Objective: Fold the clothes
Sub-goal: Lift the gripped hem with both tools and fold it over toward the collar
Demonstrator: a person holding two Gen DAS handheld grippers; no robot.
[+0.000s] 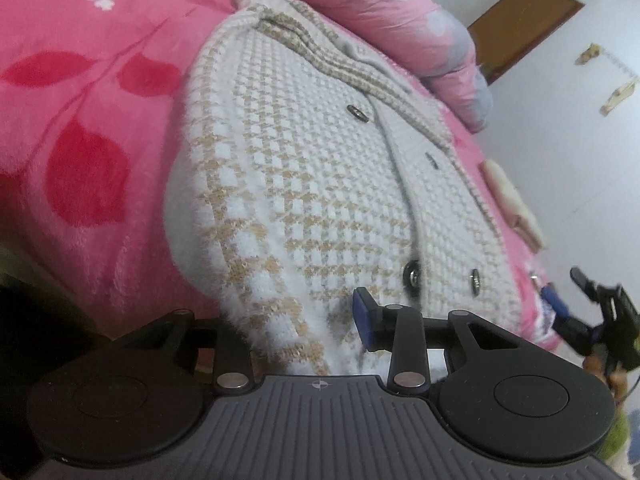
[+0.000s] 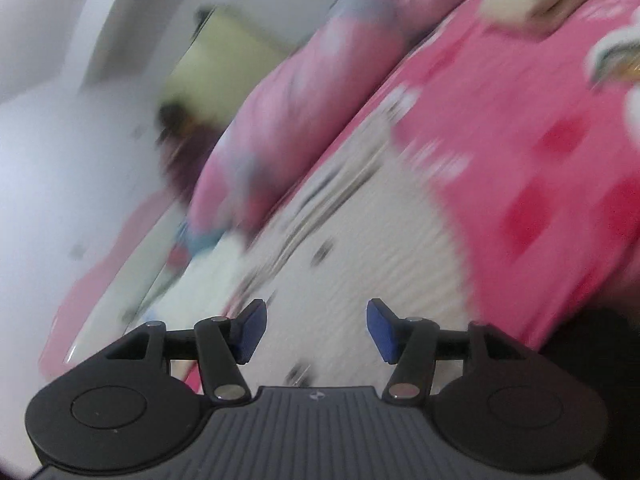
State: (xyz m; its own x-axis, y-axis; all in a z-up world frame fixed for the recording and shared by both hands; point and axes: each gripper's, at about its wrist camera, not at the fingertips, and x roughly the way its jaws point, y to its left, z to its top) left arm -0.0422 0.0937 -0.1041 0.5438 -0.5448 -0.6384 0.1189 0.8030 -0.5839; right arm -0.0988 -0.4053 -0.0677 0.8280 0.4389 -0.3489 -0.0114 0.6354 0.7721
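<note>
Two tongs are mine here. My left gripper [image 1: 300, 320] is clamped on the near hem of the cream and tan knit cardigan [image 1: 320, 168], which lies buttoned on the pink blanket [image 1: 80, 120] beside a rolled pink quilt [image 1: 380, 8]. My right gripper [image 2: 316, 330] hangs above the cardigan with its jaws apart and nothing between them; that view is blurred.

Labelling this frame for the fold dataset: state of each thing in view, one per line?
cardigan: flat on the blanket, buttoned, hem bunched between the left gripper's fingers
left gripper: shut on the cardigan hem
right gripper: open, nothing between its fingers
blanket: spread flat
door: shut
</note>
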